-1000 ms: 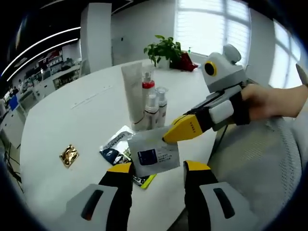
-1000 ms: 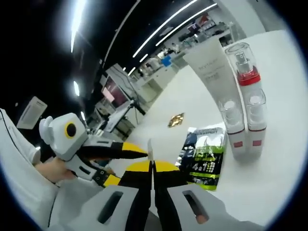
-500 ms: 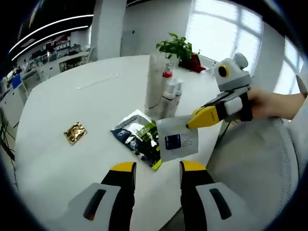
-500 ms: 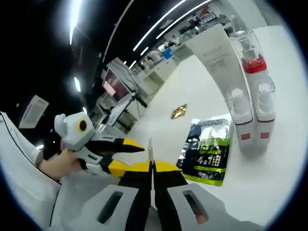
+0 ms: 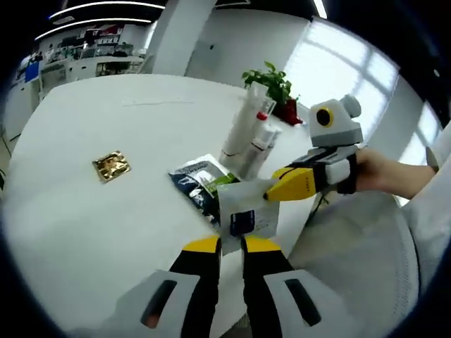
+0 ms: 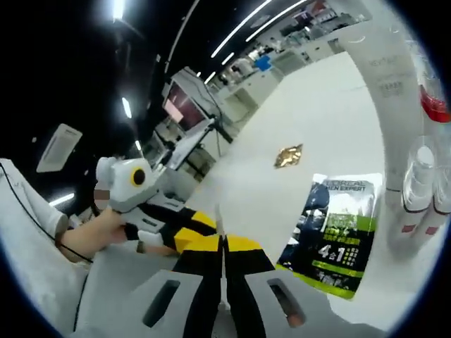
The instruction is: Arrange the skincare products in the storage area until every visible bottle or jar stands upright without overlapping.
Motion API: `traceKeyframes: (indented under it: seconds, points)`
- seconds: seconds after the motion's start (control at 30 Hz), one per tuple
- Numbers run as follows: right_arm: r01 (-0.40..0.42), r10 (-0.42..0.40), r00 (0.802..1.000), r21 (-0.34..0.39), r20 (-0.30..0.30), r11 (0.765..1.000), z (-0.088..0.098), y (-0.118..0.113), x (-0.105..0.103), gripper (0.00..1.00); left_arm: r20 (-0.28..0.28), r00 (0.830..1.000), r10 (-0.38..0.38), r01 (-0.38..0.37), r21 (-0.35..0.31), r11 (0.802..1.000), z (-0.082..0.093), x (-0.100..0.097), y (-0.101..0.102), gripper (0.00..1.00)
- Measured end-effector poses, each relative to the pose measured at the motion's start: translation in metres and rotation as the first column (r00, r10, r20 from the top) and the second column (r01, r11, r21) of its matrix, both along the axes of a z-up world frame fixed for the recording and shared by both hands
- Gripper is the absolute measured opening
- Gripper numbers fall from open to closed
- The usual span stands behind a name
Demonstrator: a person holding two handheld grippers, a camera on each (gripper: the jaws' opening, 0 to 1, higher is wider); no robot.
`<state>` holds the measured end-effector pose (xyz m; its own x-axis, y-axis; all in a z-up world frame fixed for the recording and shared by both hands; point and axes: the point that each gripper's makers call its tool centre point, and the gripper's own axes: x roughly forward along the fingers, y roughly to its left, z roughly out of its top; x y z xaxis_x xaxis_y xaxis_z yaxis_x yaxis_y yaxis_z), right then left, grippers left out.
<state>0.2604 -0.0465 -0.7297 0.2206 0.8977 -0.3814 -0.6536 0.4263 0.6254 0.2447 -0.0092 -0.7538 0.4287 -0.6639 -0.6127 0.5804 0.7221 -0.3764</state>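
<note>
In the left gripper view, the left gripper [image 5: 231,245] rises at lower centre with its jaws drawn close on the lower edge of a thin white sachet with a dark blue label [image 5: 246,208]; whether they pinch it or only flank it cannot be told. The right gripper [image 5: 282,189], entering from the right, pinches the sachet's upper right corner, so the sachet hangs above the round white table [image 5: 63,225] near its front edge. The sachet appears light, limp and slick; it would likely buckle if held at one corner, so take hold on a flat sealed edge. Behind it lies a flat dark sachet with green print [image 5: 199,184], beyond it a cluster of a tall white tube and small clear-capped bottles [image 5: 251,135] stands upright, and a crumpled gold foil packet [image 5: 111,166] lies at centre left. In the right gripper view, the right gripper [image 6: 223,248] at lower centre is pressed together on the white sachet, seen edge-on as a thin sliver [image 6: 220,222]. The left gripper [image 6: 190,229] meets it from the left. The dark sachet [image 6: 338,236] lies at right, the tube [image 6: 394,91] at upper right.
</note>
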Motion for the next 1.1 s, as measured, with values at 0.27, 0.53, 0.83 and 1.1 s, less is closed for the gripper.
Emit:
traceKeyframes:
  seconds: [0.27,0.53,0.83,1.1]
  points:
    - [-0.017,0.019,1.000,-0.184,0.007,0.983,-0.035,0.015,0.019,0.01,-0.152,0.985,0.078,-0.074,0.031,0.997,-0.028,0.004,0.020,0.01]
    - [-0.074,0.101,0.994,-0.391,0.047,0.918,-0.074,0.024,0.024,0.01,-0.201,0.978,0.061,-0.039,0.111,0.993,-0.055,0.006,0.022,0.00]
    - [-0.045,0.151,0.974,-0.511,0.167,0.859,-0.098,0.026,0.033,0.01,-0.176,0.983,0.045,-0.012,0.183,0.983,-0.068,0.017,0.028,0.01]
    - [-0.063,0.214,0.953,-0.547,0.216,0.835,-0.104,0.030,0.038,0.01,-0.155,0.988,-0.012,0.050,0.245,0.968,-0.072,0.007,0.028,0.03]
